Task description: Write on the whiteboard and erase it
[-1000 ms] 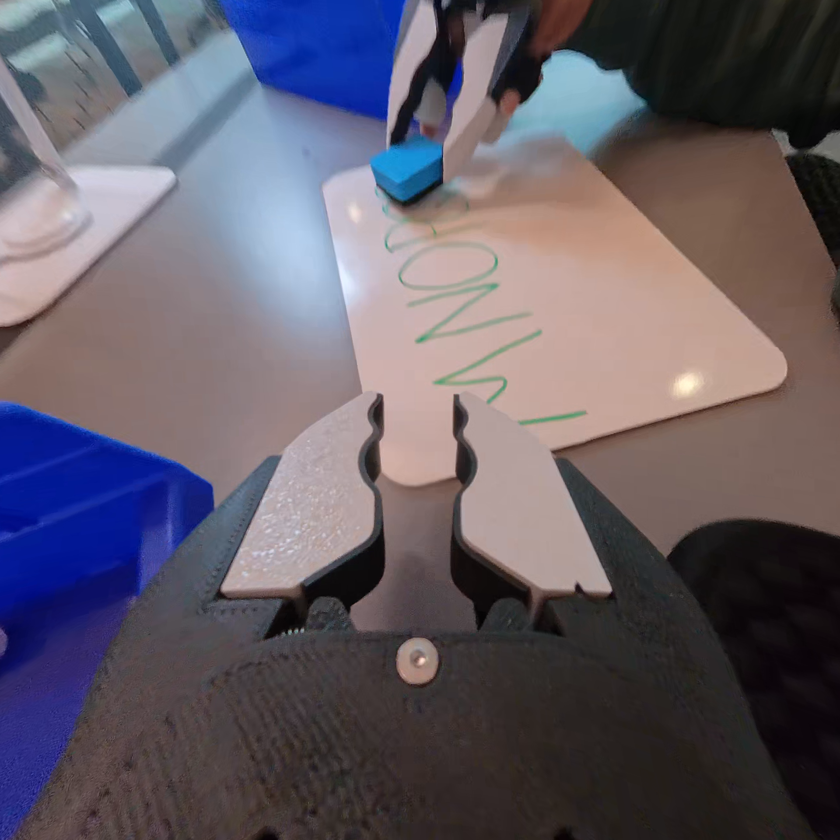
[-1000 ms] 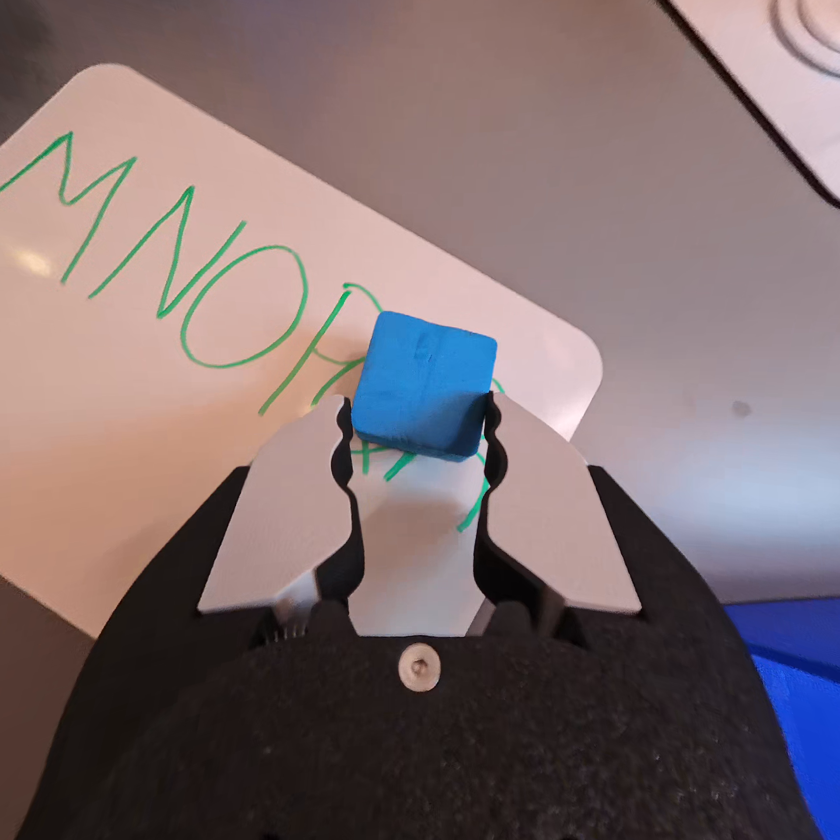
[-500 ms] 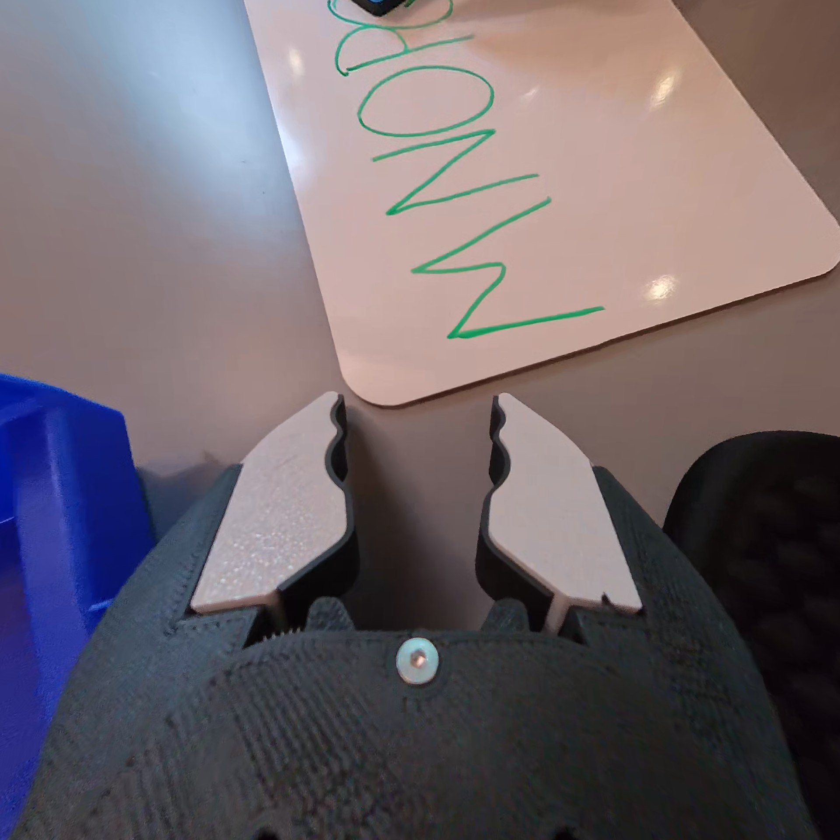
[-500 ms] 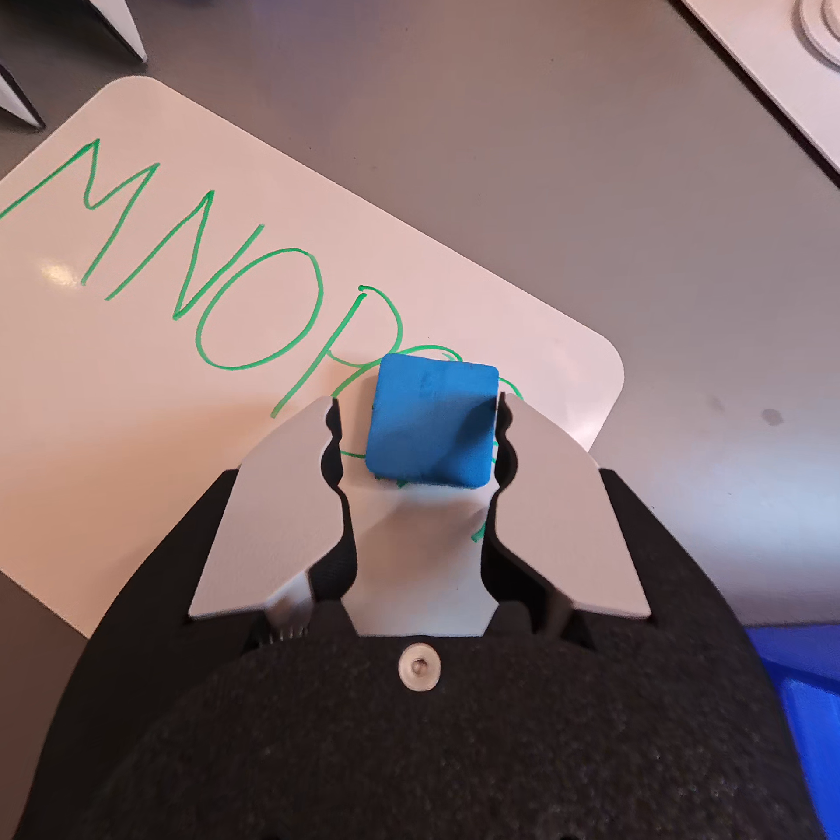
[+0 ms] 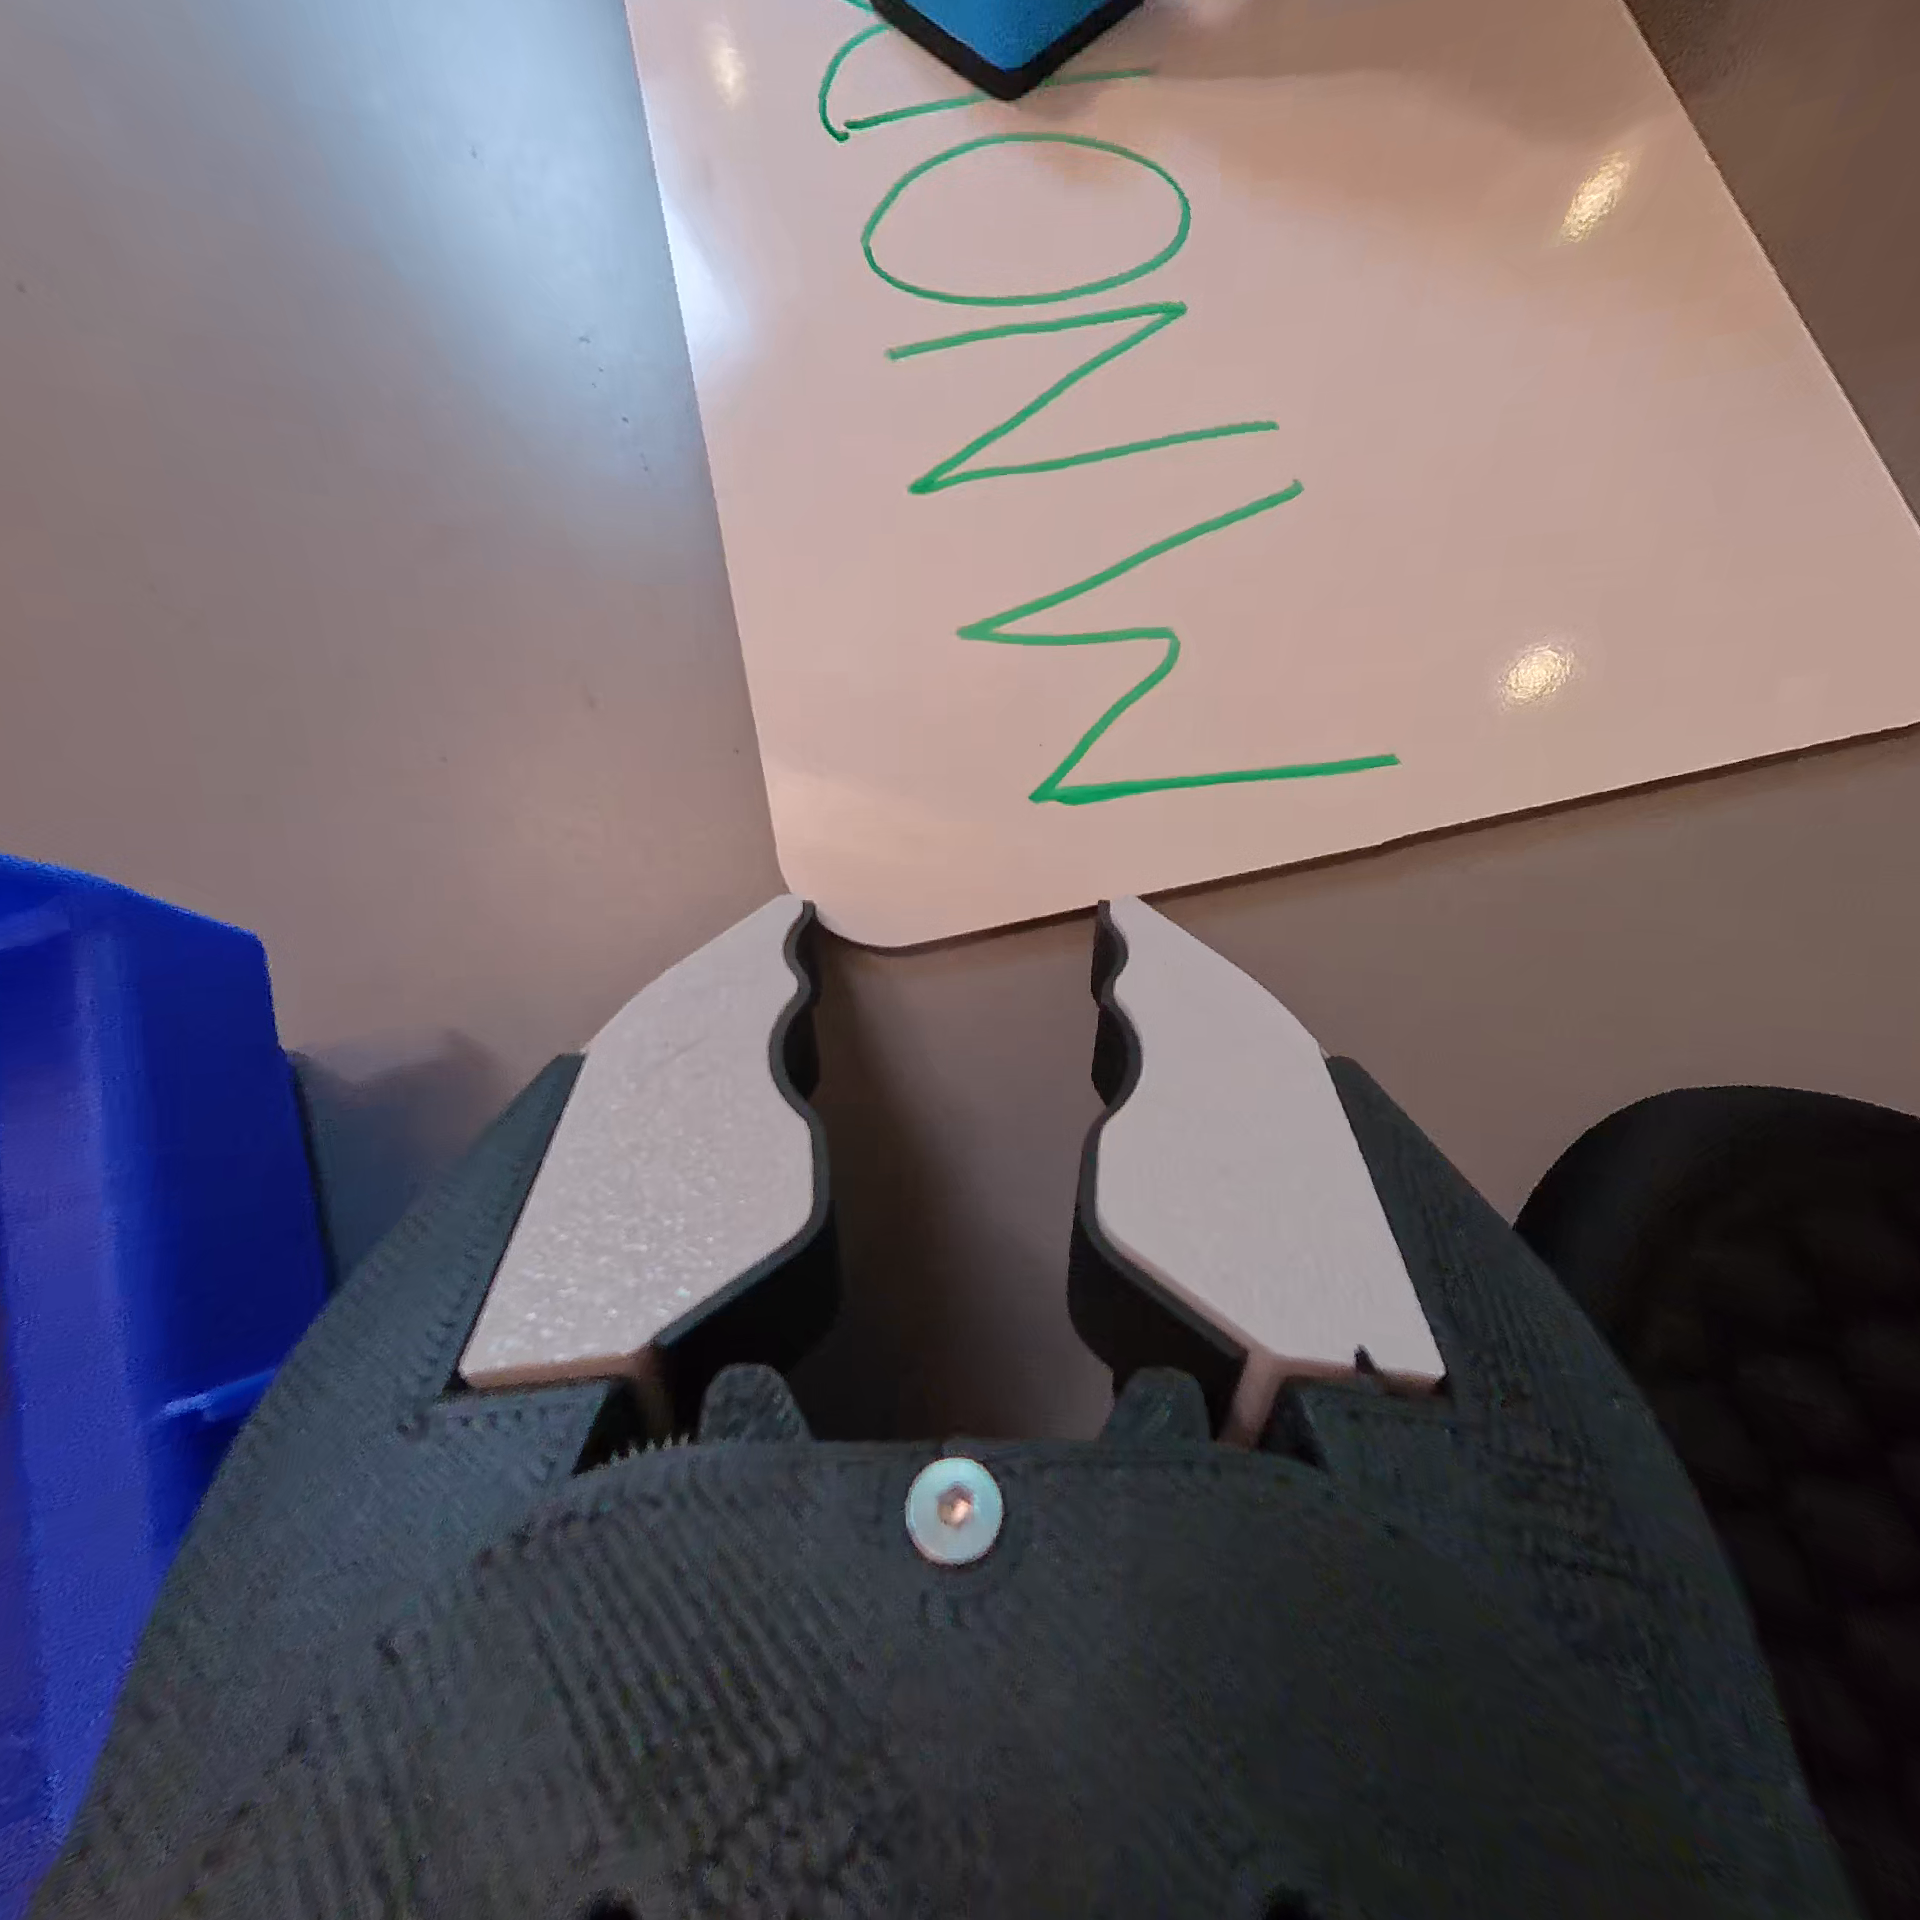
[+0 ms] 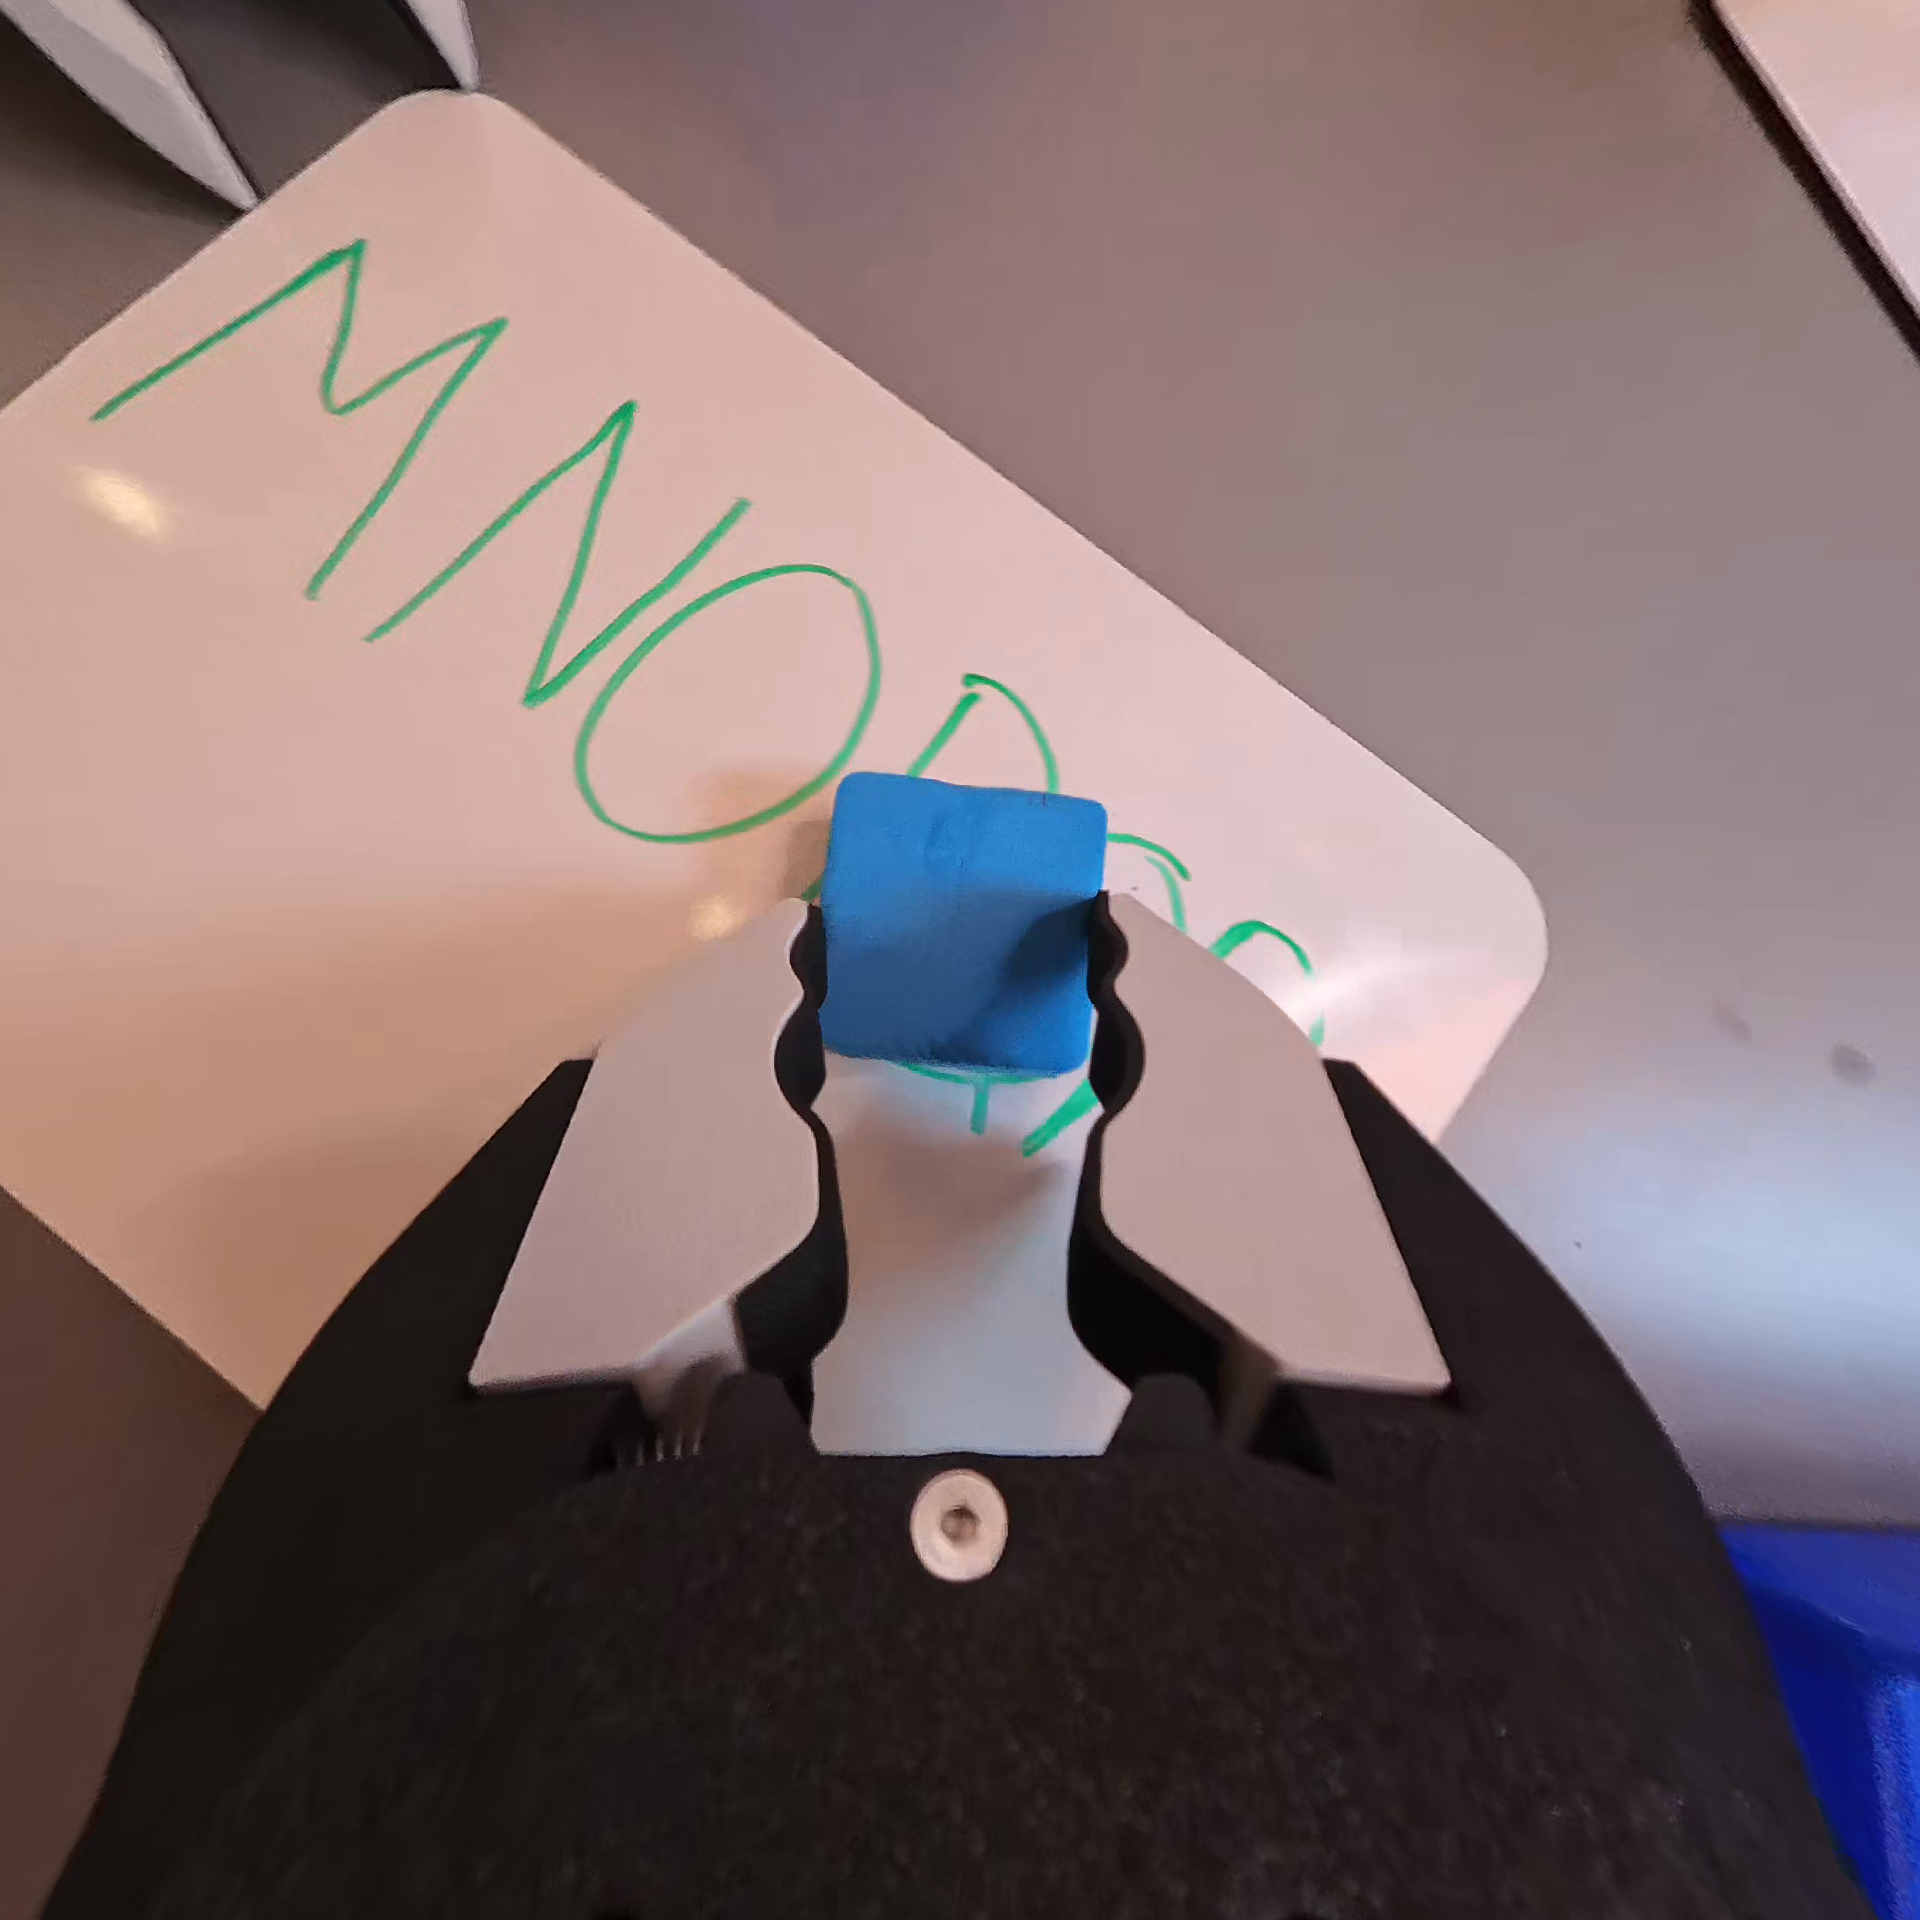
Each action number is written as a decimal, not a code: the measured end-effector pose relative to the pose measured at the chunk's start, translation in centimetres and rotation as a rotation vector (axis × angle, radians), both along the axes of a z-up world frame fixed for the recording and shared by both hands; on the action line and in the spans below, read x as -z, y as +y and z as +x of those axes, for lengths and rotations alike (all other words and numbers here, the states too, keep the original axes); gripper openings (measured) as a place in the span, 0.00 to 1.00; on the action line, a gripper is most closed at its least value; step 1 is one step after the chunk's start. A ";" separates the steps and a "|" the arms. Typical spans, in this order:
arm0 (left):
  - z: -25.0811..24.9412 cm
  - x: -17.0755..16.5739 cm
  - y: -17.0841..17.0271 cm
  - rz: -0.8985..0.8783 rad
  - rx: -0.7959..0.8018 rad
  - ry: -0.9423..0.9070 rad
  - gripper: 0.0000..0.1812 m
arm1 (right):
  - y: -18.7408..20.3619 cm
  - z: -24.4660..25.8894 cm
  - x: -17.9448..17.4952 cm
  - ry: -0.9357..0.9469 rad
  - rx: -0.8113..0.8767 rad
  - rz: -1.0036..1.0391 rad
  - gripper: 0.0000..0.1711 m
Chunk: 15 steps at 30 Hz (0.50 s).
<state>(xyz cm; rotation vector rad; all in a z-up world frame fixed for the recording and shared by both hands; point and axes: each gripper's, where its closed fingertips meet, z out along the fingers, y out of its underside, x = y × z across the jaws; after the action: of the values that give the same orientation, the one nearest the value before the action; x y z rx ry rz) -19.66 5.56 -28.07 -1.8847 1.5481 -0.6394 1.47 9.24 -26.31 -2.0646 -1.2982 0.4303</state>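
Note:
The whiteboard (image 5: 1455, 468) lies flat on the brown table and carries green marker letters (image 5: 1039, 416). My left gripper (image 5: 951, 914) is open and empty, and its fingertips hover at the board's near corner. My right gripper (image 6: 956, 909) is shut on a blue eraser block (image 6: 961, 925), with both pads pressed on its sides. It holds the block on the board (image 6: 312, 883) over the last green letters. The eraser also shows at the top edge of the left wrist view (image 5: 997, 31). The left gripper's fingers (image 6: 156, 125) show at the top left of the right wrist view.
A blue bin (image 5: 125, 1247) stands left of my left gripper. Another blue bin corner (image 6: 1849, 1714) is at the lower right of the right wrist view. A black mesh object (image 5: 1714, 1299) lies to the right. A white base plate (image 6: 1849, 125) sits at the far right. Left tips to right tips: about 20 centimeters.
My right jaws loosened around the eraser, which turned a little between them, then closed on it again. My left gripper opened wider and moved down toward the board's near corner.

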 end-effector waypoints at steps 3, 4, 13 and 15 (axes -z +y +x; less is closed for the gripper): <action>0.2 0.0 -0.2 0.004 0.004 0.004 0.25 | 2.6 3.4 0.0 -0.055 0.149 0.017 0.28; 0.3 0.0 -0.4 0.005 0.013 0.005 0.23 | 4.1 5.0 0.0 -0.028 0.239 -0.005 0.28; 0.6 -0.1 -1.5 0.000 0.057 0.013 0.24 | -2.0 1.1 0.1 -0.046 0.044 -0.035 0.28; 0.6 -0.1 -1.5 0.014 0.070 0.015 0.23 | 0.1 5.2 0.0 -0.032 0.207 -0.037 0.29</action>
<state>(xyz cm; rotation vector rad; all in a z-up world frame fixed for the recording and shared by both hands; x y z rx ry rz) -19.07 4.05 -27.97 -1.8357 1.6300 -0.6457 6.67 9.38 -26.35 -2.2182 -1.0873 0.3314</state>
